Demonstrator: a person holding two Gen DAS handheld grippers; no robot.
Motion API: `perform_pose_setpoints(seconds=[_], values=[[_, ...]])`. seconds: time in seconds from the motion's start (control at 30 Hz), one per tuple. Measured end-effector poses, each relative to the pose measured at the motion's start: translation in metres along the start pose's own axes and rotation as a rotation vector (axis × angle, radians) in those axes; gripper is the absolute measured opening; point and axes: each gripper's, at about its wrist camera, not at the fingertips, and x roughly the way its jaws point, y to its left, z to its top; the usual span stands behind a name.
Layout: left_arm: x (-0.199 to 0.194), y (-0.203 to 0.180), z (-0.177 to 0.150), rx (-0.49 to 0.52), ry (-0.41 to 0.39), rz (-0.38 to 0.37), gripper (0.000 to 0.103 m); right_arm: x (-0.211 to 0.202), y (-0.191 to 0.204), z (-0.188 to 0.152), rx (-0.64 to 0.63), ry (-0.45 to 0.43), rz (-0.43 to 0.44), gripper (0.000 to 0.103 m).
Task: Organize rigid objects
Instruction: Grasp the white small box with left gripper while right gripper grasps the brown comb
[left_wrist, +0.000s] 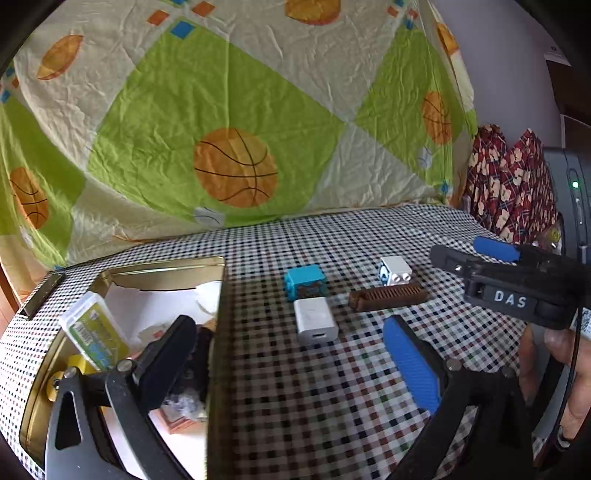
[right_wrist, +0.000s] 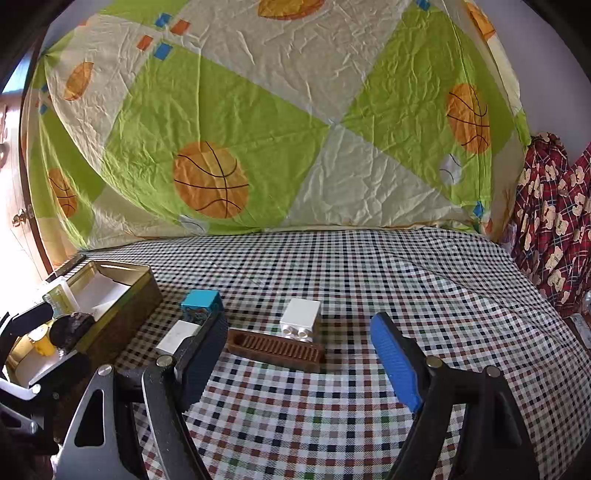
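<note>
Now your left gripper (left_wrist: 288, 354) gapes empty beside the gold tin (left_wrist: 166, 271), your right gripper (right_wrist: 299, 354) spread and empty before the brown comb (right_wrist: 275, 349), with the white brick (right_wrist: 300, 318), blue box (right_wrist: 201, 303) and charger (right_wrist: 177, 335) clustered within reach on the checked cloth (right_wrist: 369, 280)

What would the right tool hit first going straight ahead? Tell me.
Probably the brown comb, lying crosswise between the open right tool's fingers, with the white block just behind it. Depth is uncertain.
</note>
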Motion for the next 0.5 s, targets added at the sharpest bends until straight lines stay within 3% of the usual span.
perform_pose_setpoints(seconds=[0.07, 0.43, 0.5], values=[[0.011, -0.014, 0.005, 0.025, 0.027, -0.033, 0.102, 0.009, -0.005, 0.0, -0.002, 0.021, -0.02, 0.081], [0.084, -0.033, 0.01, 0.05, 0.184, -0.016, 0.095, 0.059, -0.027, -0.003, 0.04, 0.164, 0.018, 0.081], [0.093, -0.03, 0.01, 0.027, 0.223, -0.038, 0.082, 0.069, -0.033, -0.002, 0.067, 0.199, 0.04, 0.081]])
